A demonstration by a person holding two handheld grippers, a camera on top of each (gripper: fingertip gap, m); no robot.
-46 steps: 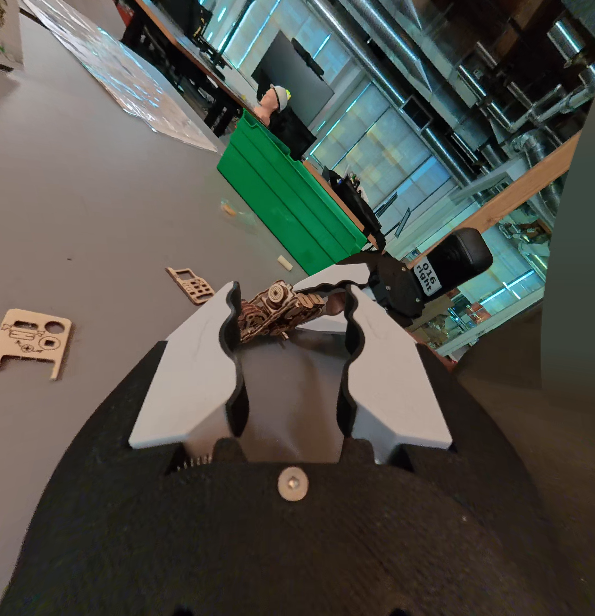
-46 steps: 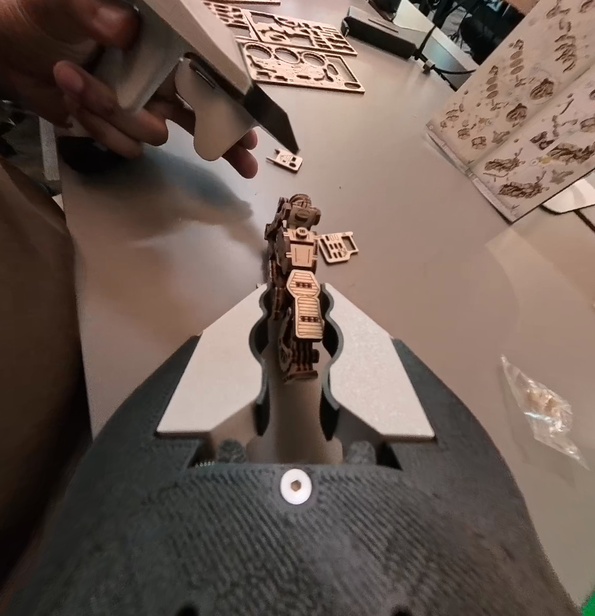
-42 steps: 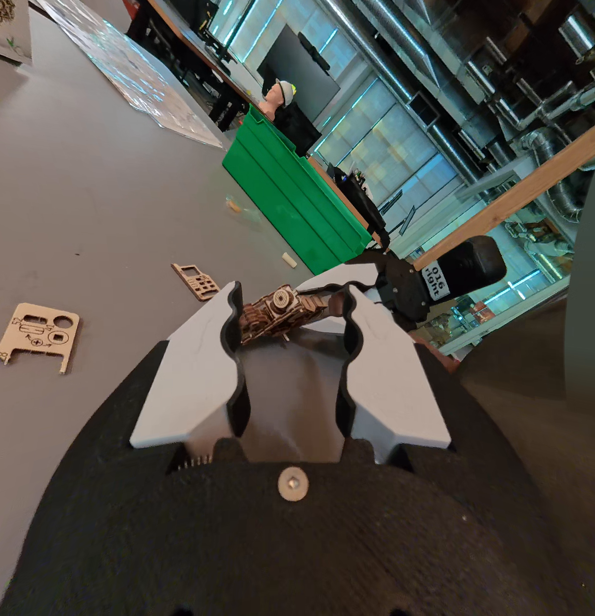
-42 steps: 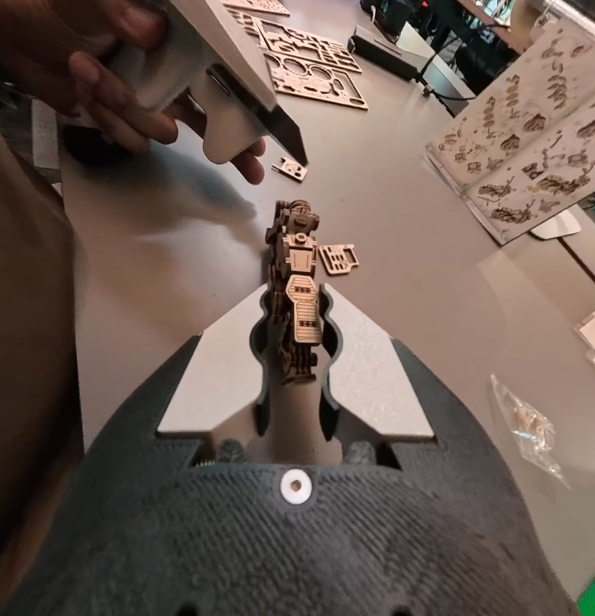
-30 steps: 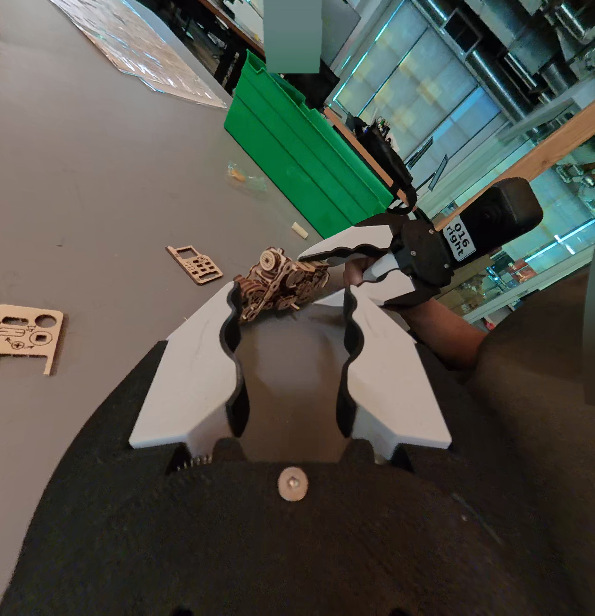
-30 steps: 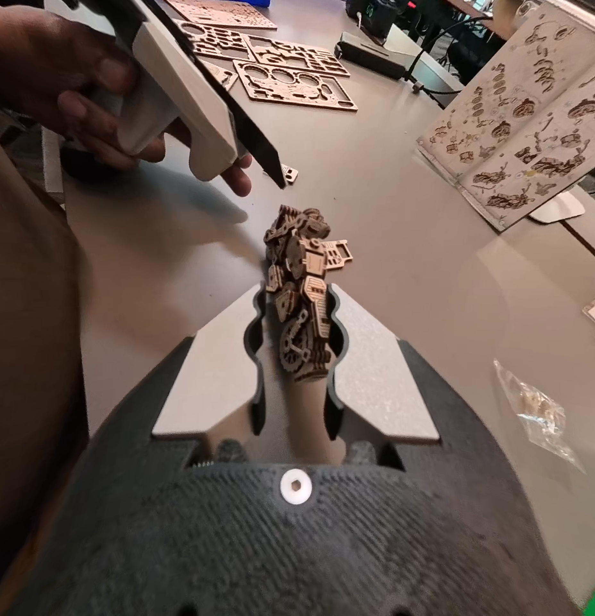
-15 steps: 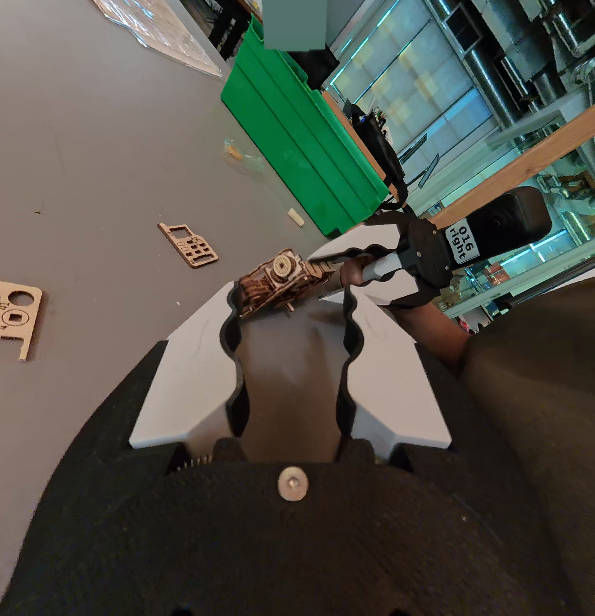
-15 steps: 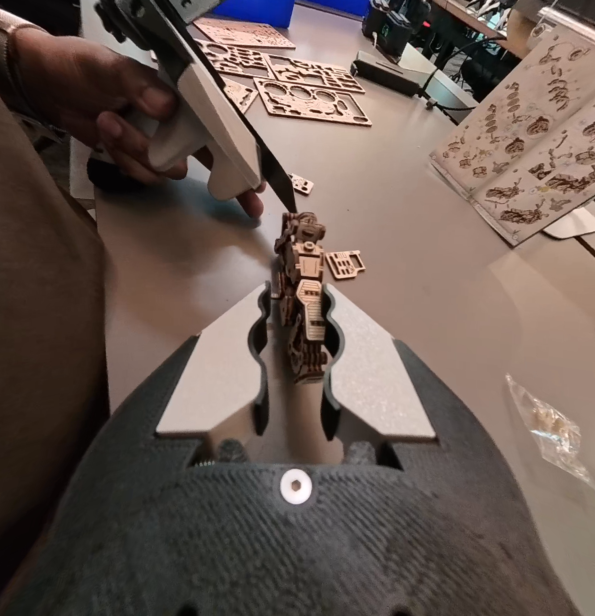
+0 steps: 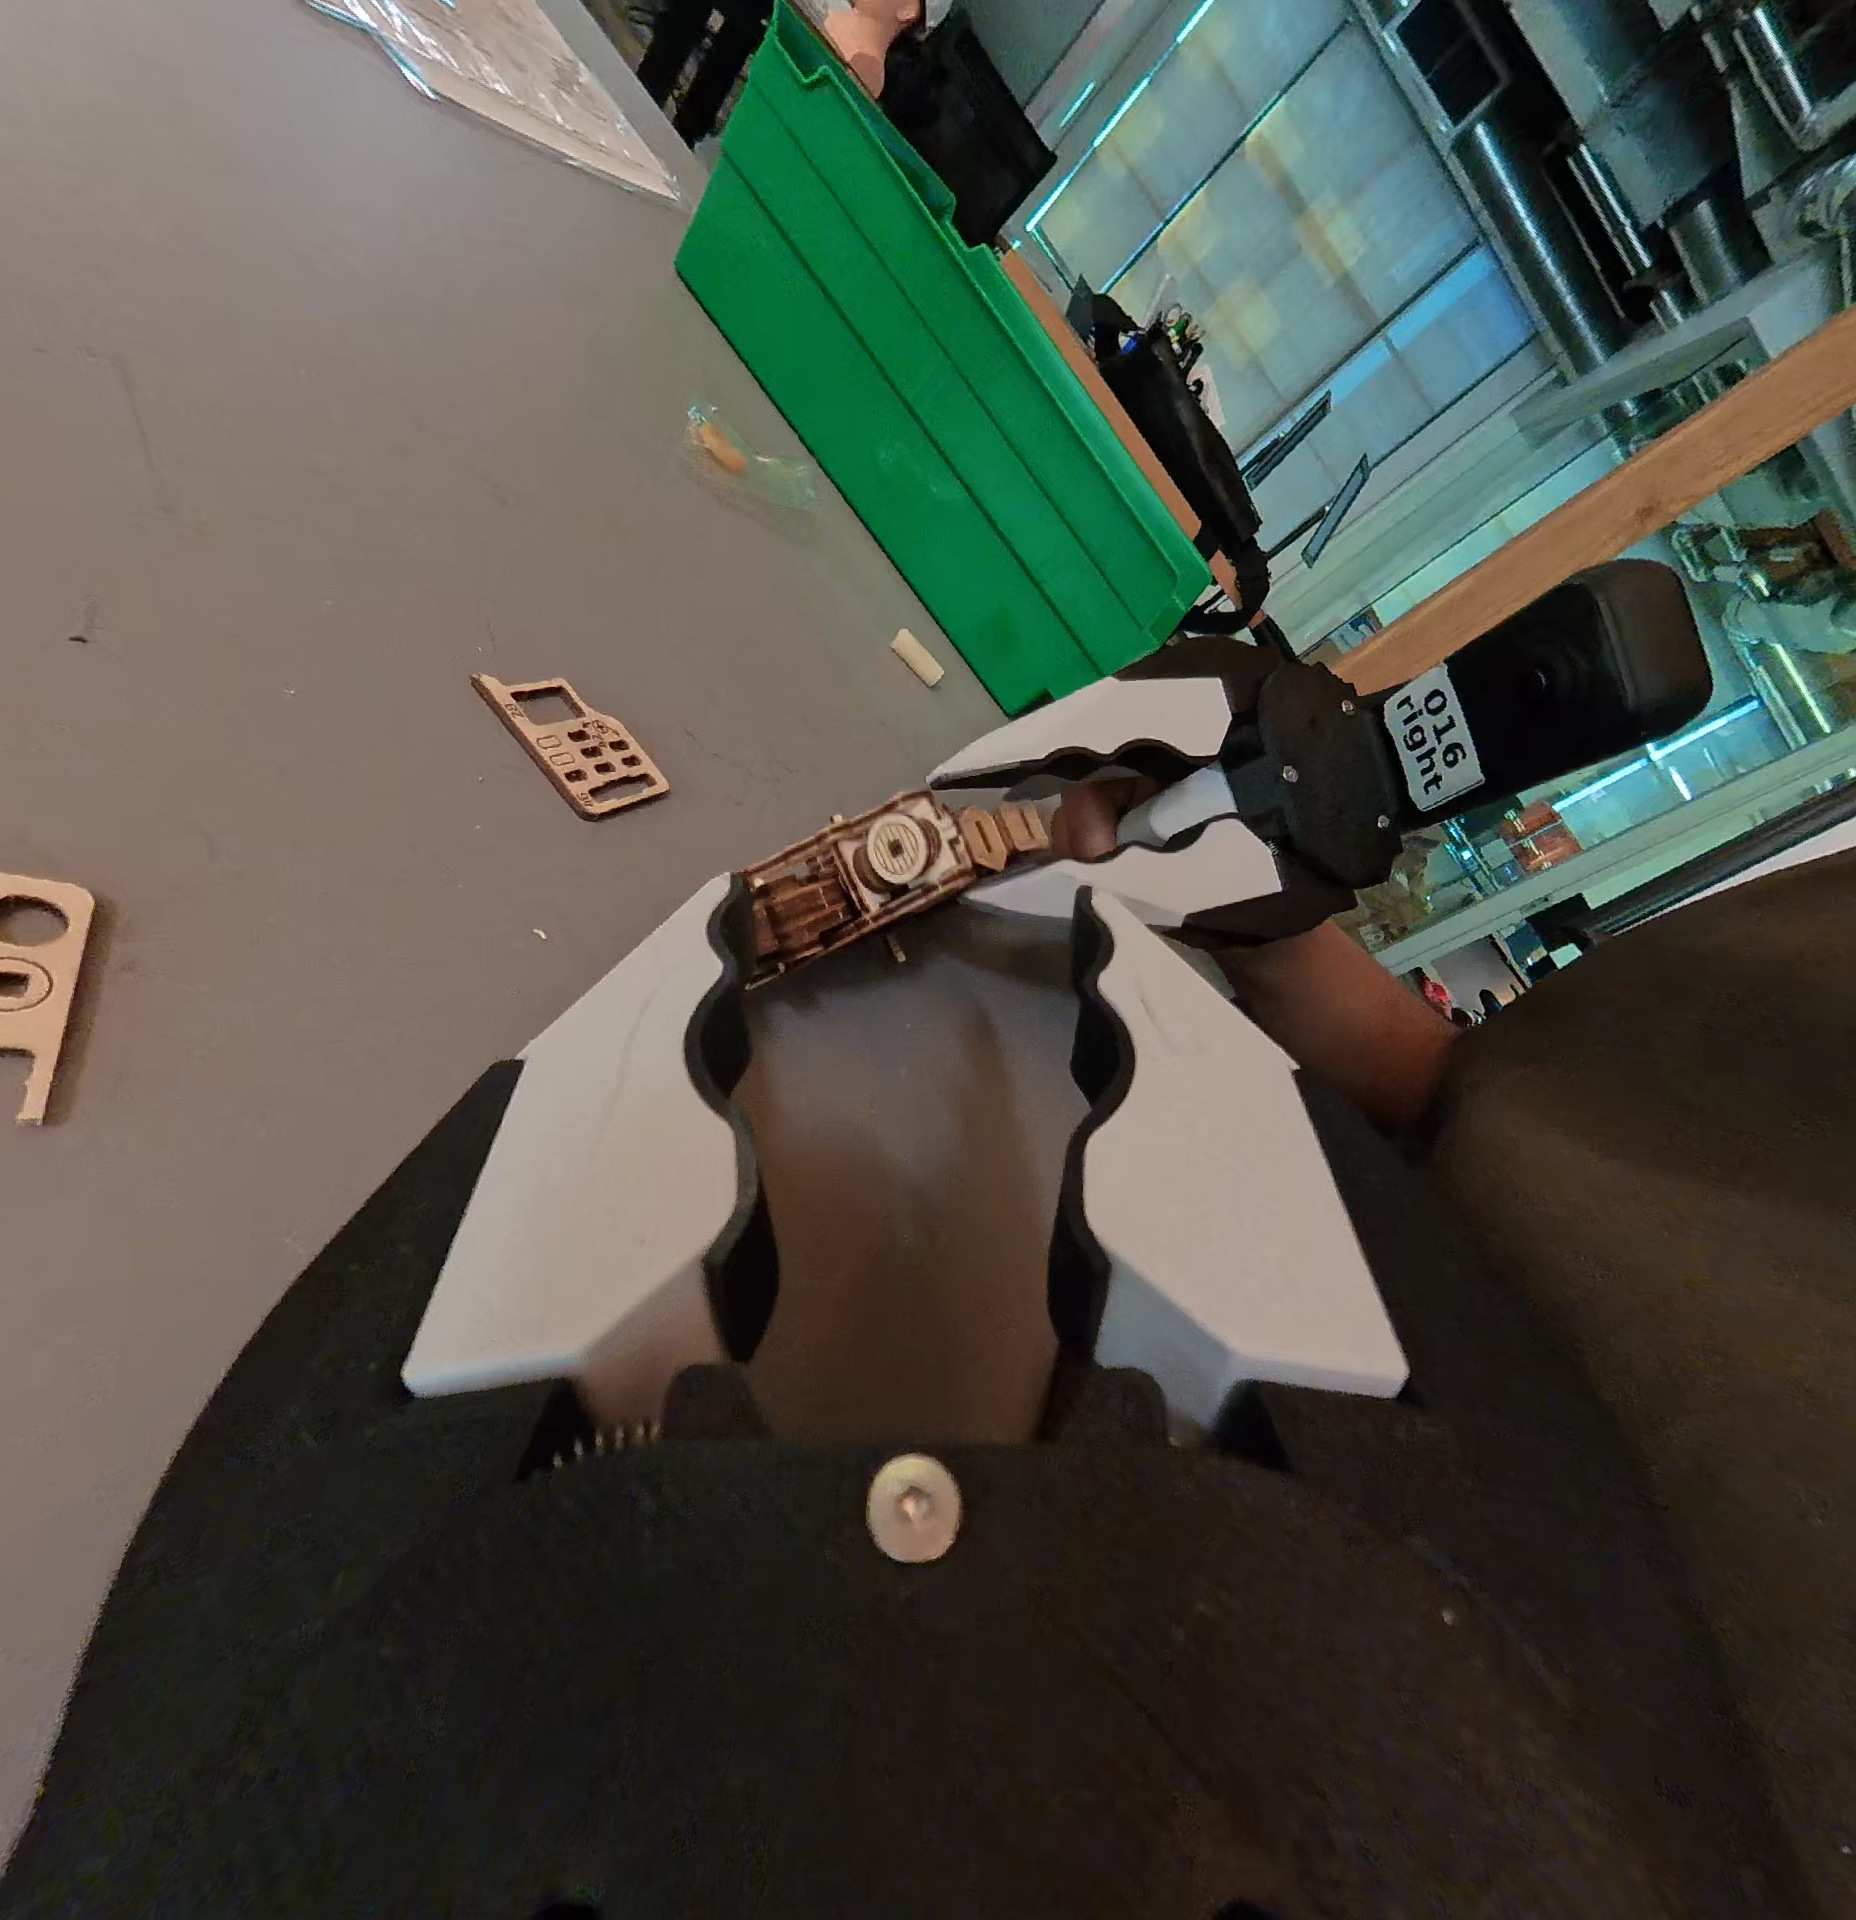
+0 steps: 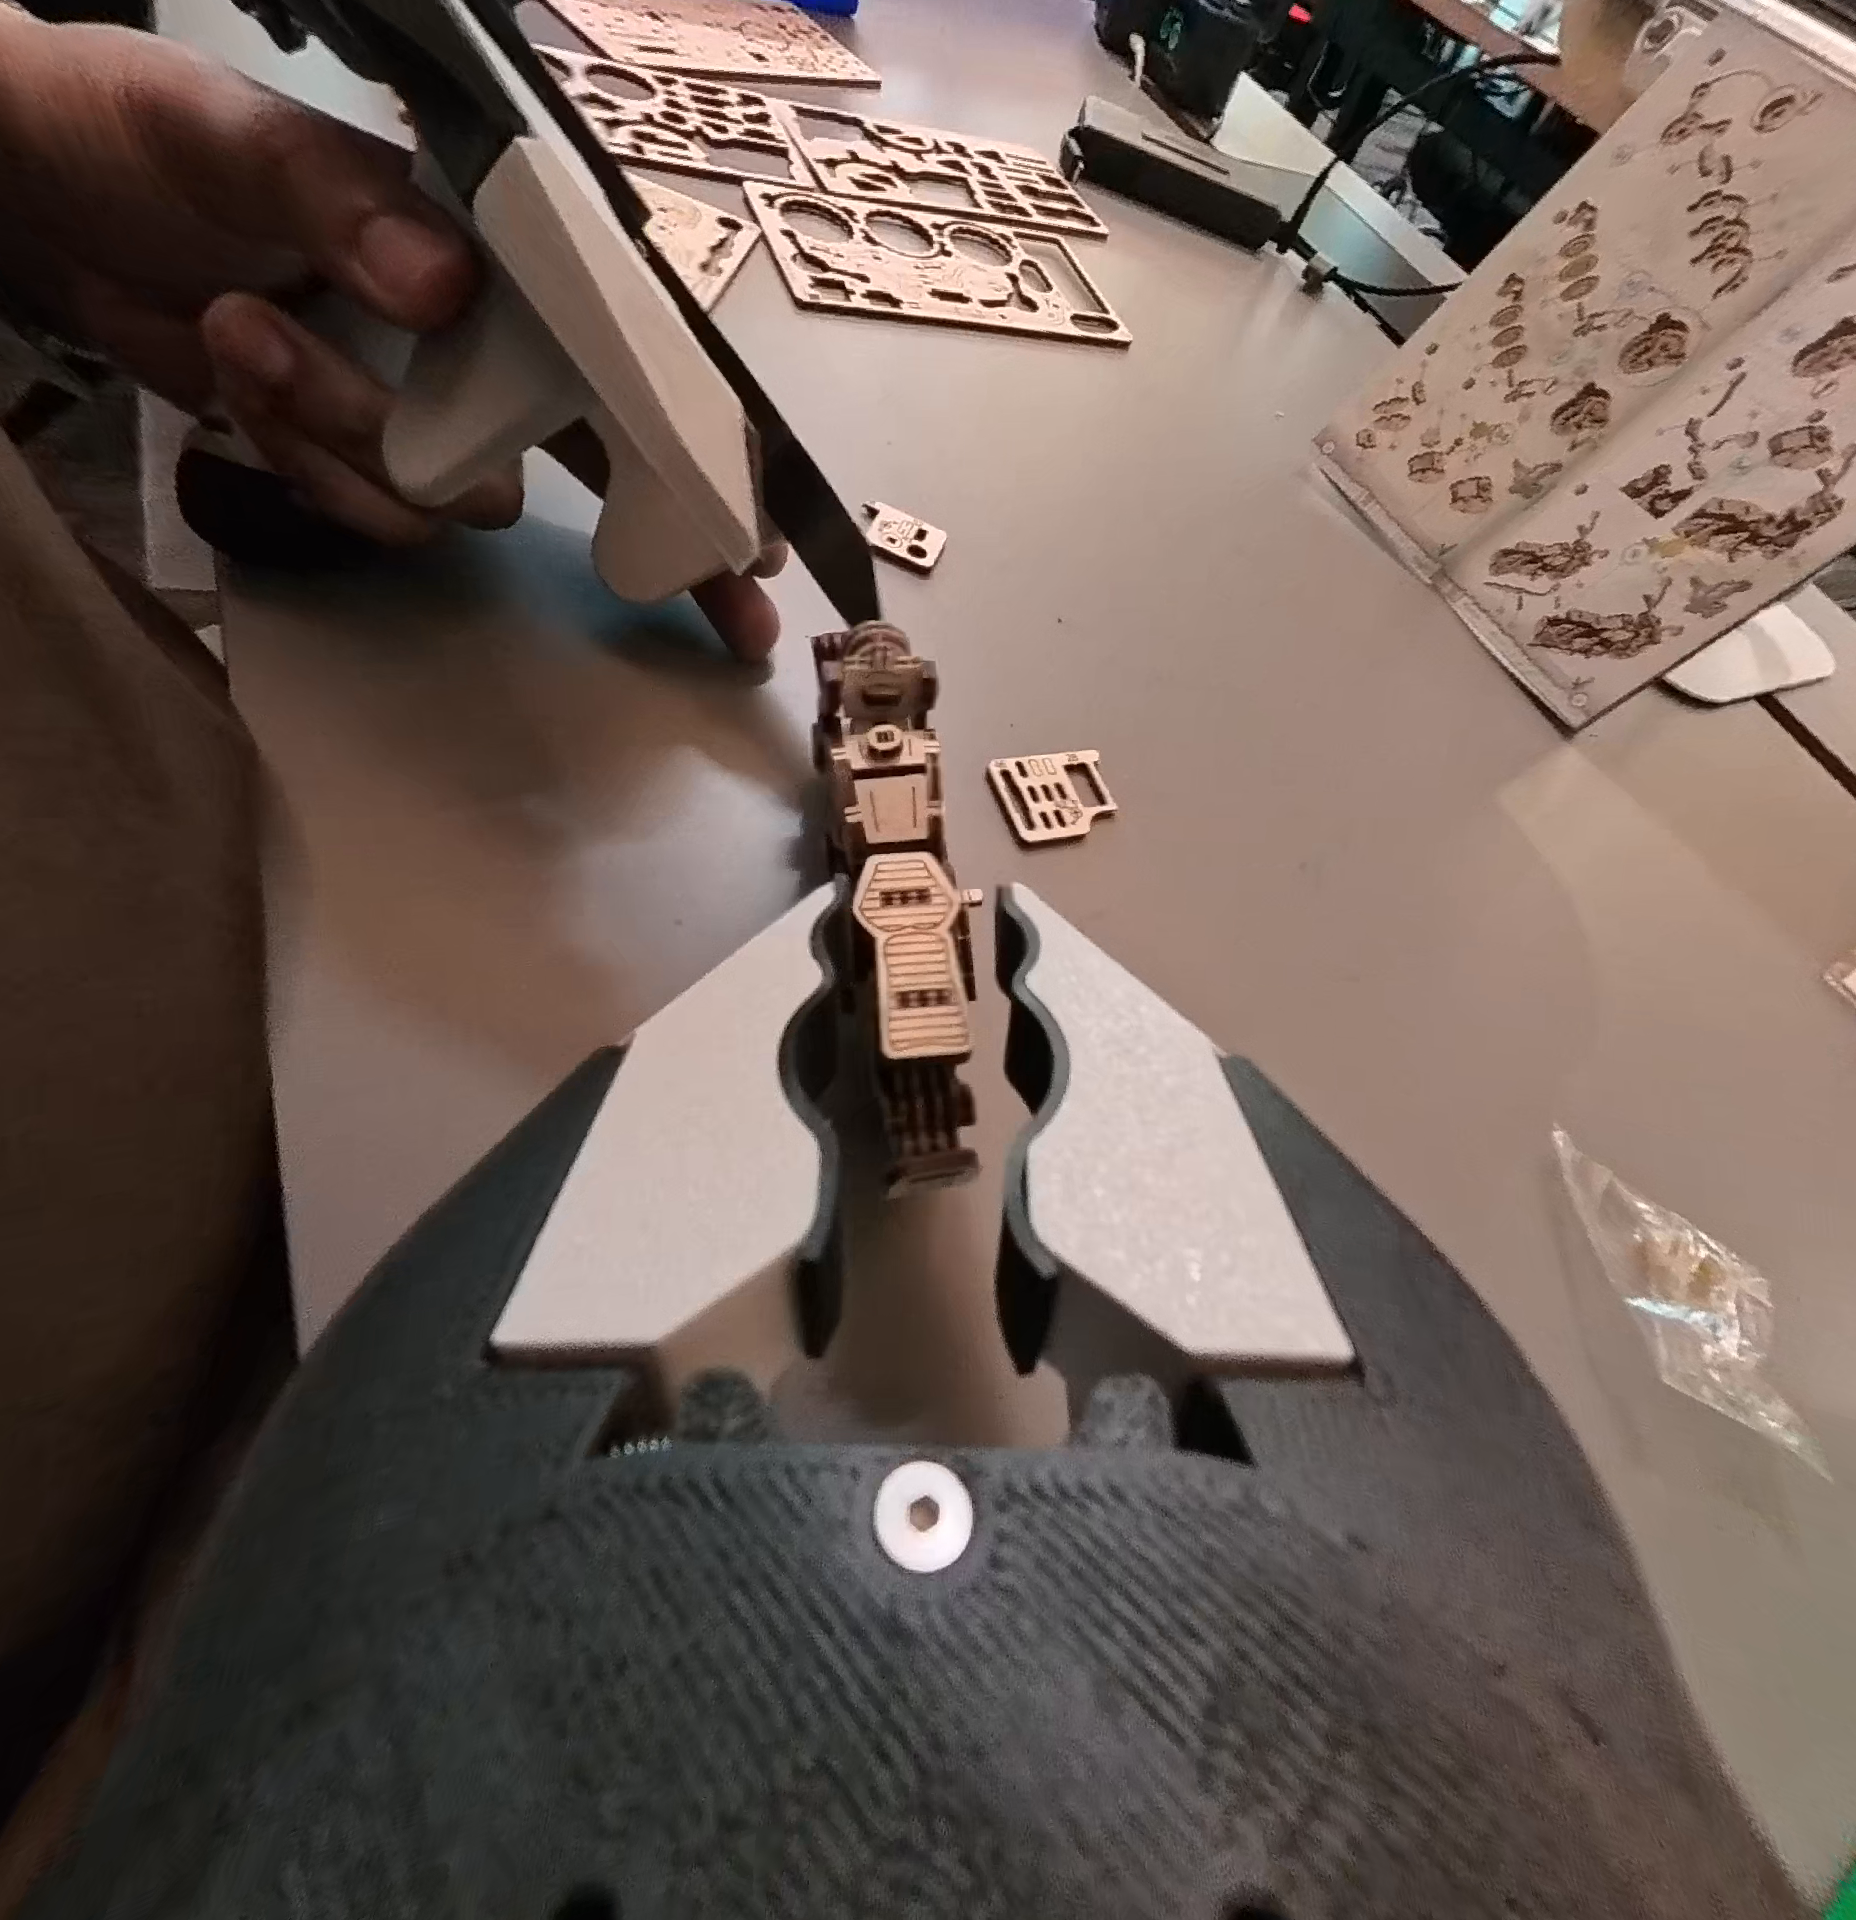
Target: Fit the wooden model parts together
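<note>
Now the right gripper (image 10: 908, 904) has spread its jaws off the wooden model (image 10: 893, 831), leaving it between them on the grey table (image 10: 1267, 644) as the open left gripper (image 9: 908, 914) noses in, suggesting a regrip.

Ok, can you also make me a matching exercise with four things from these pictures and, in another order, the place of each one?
Things:
1. wooden model
2. green bin
3. clear plastic bag
4. instruction sheet

Places:
A. propped up at the far right, right wrist view
B. between the fingers of the right gripper
C. flat on the table, right of the right gripper
D. at the table's far edge, left wrist view

Pairs: 1-B, 2-D, 3-C, 4-A
</note>
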